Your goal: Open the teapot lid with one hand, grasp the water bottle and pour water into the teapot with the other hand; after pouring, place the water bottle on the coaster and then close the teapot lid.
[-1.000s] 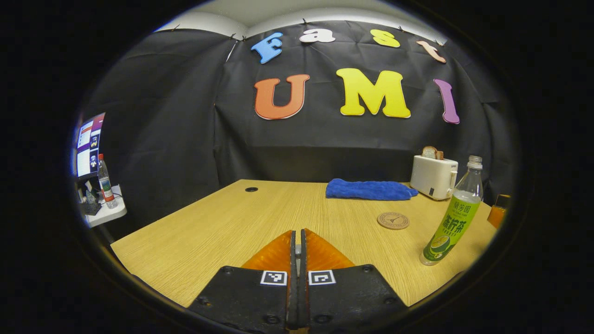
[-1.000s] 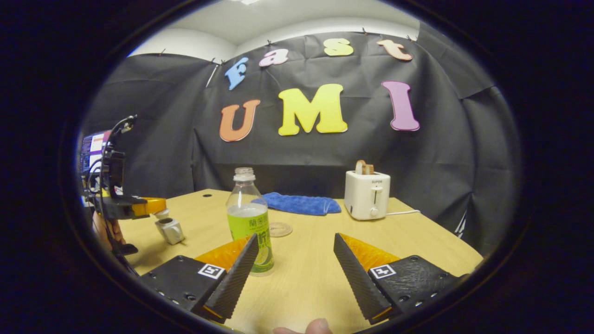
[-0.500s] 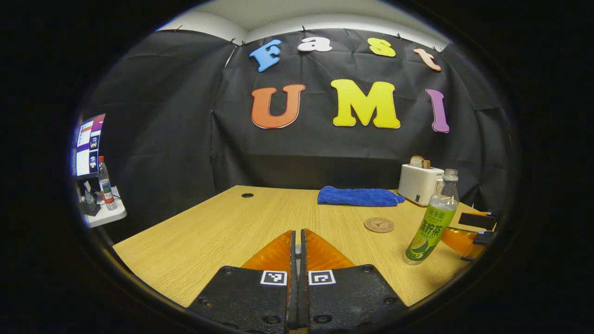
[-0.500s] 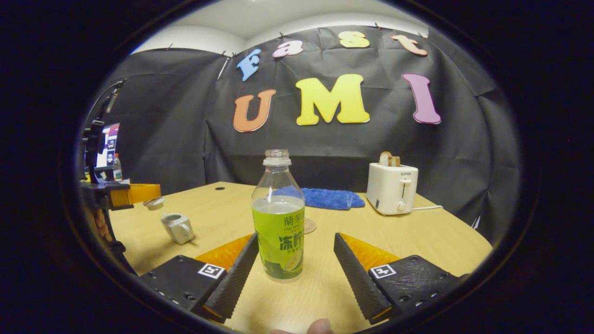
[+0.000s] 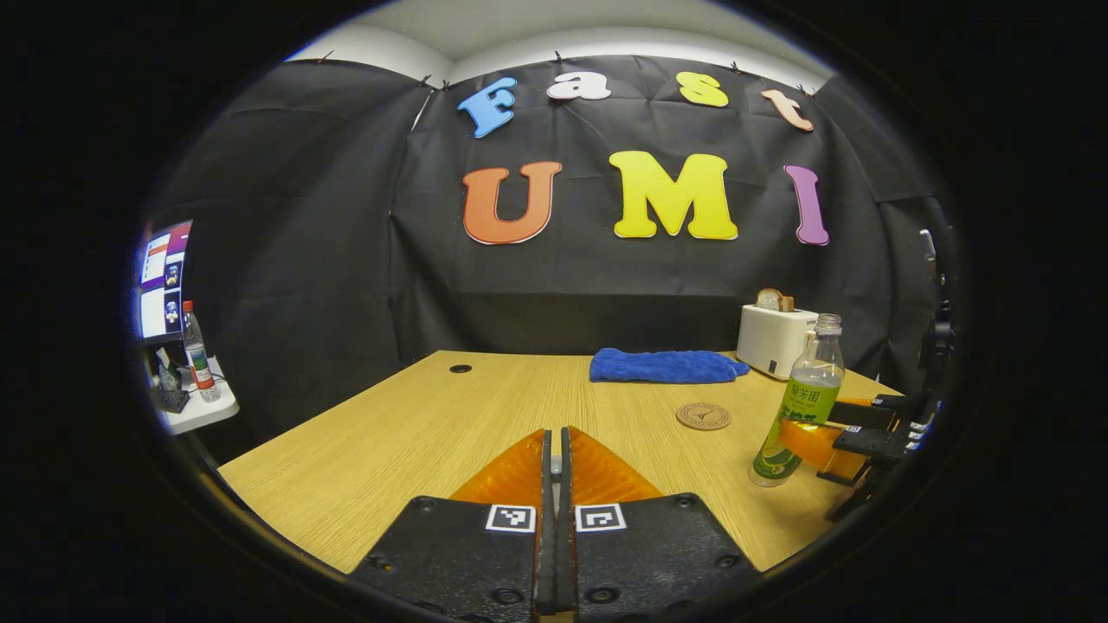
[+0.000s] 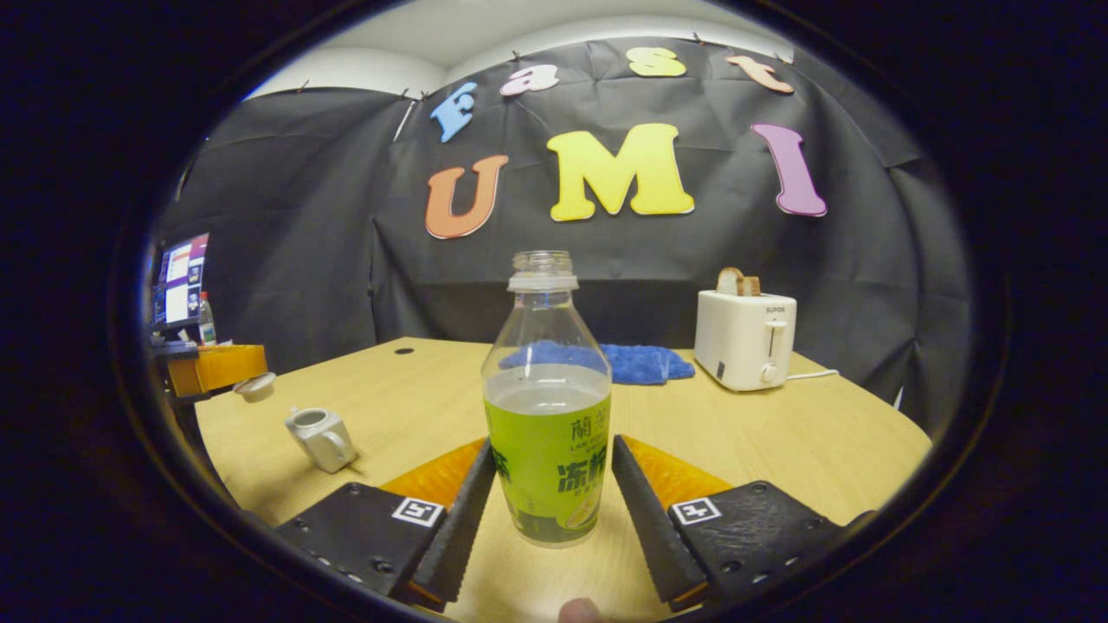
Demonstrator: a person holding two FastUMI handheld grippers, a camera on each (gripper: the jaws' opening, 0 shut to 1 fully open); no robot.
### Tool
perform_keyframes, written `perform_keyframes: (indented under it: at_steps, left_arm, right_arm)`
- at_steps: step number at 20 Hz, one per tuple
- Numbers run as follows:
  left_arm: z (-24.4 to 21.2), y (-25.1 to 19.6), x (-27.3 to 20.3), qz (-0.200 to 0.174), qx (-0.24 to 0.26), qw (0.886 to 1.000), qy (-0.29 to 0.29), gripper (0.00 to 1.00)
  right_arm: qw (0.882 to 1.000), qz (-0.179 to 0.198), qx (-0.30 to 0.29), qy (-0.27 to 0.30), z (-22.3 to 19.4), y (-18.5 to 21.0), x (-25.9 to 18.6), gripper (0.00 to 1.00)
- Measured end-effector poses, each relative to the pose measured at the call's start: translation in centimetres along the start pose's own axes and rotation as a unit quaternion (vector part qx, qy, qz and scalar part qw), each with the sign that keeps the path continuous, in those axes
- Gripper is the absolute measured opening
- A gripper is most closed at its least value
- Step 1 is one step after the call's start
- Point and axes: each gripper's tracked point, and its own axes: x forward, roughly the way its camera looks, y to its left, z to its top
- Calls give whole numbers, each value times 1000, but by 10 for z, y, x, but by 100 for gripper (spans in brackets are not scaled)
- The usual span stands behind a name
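Jaws of the right gripper (image 6: 550, 502) pinch the uncapped, green-labelled water bottle (image 6: 547, 407); left gripper (image 5: 555, 528) jaws pressed together.

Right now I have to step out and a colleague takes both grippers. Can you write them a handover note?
Left gripper: shut on the teapot lid, held above the table, off to the left.
Right gripper: its fingers sit on either side of the water bottle; contact unclear.
Teapot stands open on the table. Bottle upright, uncapped, partly full. Coaster free, beside the bottle.
Done: lid off.
Left: grip the bottle, pour, set it on the coaster, close the lid.
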Motion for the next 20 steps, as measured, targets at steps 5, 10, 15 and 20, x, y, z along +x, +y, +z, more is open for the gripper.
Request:
perform_keyframes:
  at_steps: [5,10,15,20]
  left_arm:
    - [1,18,0,9,4,1000,-1,2]
    - [-7,27,3,9,-8,1000,4,2]
    - [-3,39,-2,13,-5,1000,-2,2]
    - [-2,57,-7,25,-8,1000,-5,2]
  right_arm:
    - [998,9,-62,19,5,12,3,72]
    - [979,31,-198,26,23,35,13,70]
    - [933,27,-359,18,38,52,37,70]
    - [879,32,-475,6,39,76,52,70]
